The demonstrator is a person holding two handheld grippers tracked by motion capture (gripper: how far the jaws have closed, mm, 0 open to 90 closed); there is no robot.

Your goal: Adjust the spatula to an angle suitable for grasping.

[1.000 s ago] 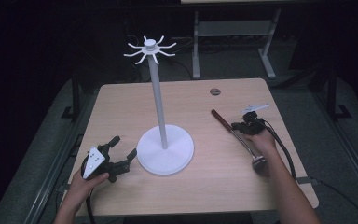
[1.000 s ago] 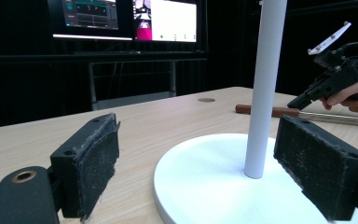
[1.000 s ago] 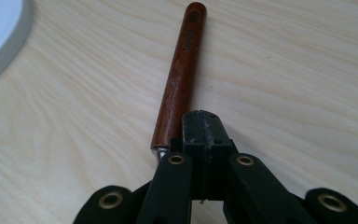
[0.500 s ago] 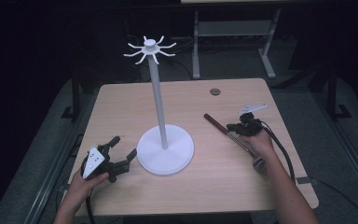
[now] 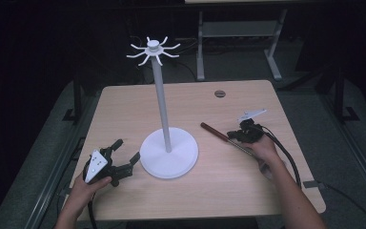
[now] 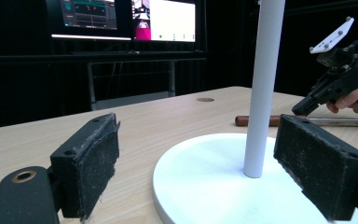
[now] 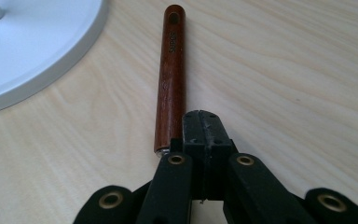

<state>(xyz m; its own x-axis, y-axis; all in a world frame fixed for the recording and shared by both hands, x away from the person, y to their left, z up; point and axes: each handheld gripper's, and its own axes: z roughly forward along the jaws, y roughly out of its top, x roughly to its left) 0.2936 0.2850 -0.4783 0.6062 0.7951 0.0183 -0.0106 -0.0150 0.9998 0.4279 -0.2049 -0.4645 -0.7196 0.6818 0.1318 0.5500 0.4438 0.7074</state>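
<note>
Wooden table: utensil's brown handle lies just beside right gripper's closed, empty fingers.

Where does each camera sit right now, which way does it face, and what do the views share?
High view: above the person's side, looking forward and down on the table; both forearms, left gripper open, right gripper.
Left gripper view: low, along its open jaws at the white stand; the right gripper beyond.
Right gripper view: looking down along its shut jaws at the wooden handle, which lies beside them.
Shared: the stand and the handle appear in all three.
</note>
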